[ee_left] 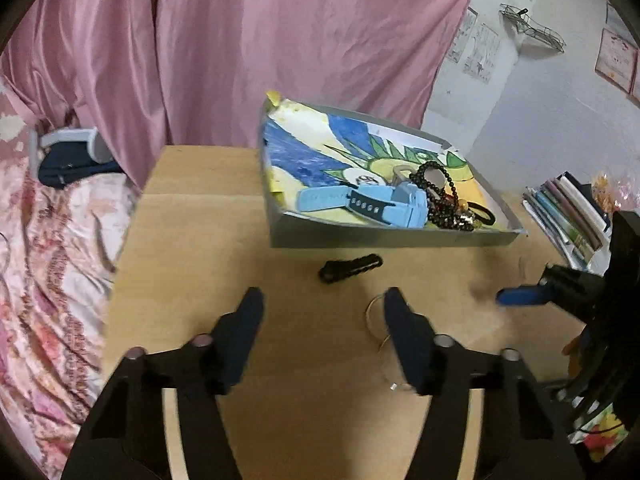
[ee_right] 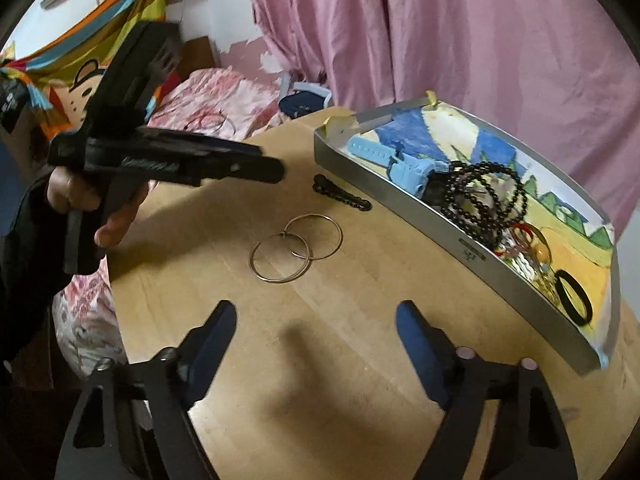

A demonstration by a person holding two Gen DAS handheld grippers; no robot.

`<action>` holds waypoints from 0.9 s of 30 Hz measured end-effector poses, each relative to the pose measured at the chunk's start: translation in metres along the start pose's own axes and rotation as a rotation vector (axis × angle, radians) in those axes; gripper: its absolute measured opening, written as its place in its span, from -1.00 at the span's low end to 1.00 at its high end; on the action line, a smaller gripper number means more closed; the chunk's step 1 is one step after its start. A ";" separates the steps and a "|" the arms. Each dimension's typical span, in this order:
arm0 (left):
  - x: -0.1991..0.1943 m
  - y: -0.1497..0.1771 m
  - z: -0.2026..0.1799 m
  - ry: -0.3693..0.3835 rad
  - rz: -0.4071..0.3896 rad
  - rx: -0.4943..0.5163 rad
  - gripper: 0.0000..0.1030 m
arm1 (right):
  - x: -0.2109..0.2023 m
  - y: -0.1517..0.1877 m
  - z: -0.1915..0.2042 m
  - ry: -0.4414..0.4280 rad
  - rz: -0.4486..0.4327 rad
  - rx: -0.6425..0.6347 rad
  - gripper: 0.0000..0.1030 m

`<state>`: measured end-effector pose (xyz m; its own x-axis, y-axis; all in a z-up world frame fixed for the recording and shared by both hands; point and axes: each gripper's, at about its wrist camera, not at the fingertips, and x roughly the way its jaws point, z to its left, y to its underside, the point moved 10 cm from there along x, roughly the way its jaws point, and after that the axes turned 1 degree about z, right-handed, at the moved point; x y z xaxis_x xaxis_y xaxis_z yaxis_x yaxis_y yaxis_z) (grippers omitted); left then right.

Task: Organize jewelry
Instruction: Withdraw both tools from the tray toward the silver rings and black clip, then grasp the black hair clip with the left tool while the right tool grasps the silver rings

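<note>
Two hoops (ee_right: 296,247) and clip (ee_right: 340,193), centre frame on counter (ee_right: 340,360), outside tray (ee_right: 452,236), awaiting pickup; left gripper (ee_left: 324,300) and right gripper (ee_right: 316,312) fingers wide, empty, ready to grasp

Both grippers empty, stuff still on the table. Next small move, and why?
Probably lower the left gripper onto the hair clip. It lies on the table just ahead of the open fingers, outside the tray, and nearer than the two rings. The right gripper is open too.
</note>
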<state>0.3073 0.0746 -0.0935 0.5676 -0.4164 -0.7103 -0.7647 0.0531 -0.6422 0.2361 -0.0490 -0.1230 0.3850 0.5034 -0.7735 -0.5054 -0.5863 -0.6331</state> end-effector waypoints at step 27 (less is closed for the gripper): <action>0.037 -0.018 0.004 -0.010 0.036 -0.121 -1.00 | 0.049 -0.029 0.009 -0.102 0.065 -0.107 -0.47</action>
<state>0.3433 0.0623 -0.1098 0.5419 -0.4067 -0.7355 -0.8154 -0.0420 -0.5774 0.2629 -0.0011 -0.1423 0.2706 0.5207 -0.8097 -0.4393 -0.6816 -0.5852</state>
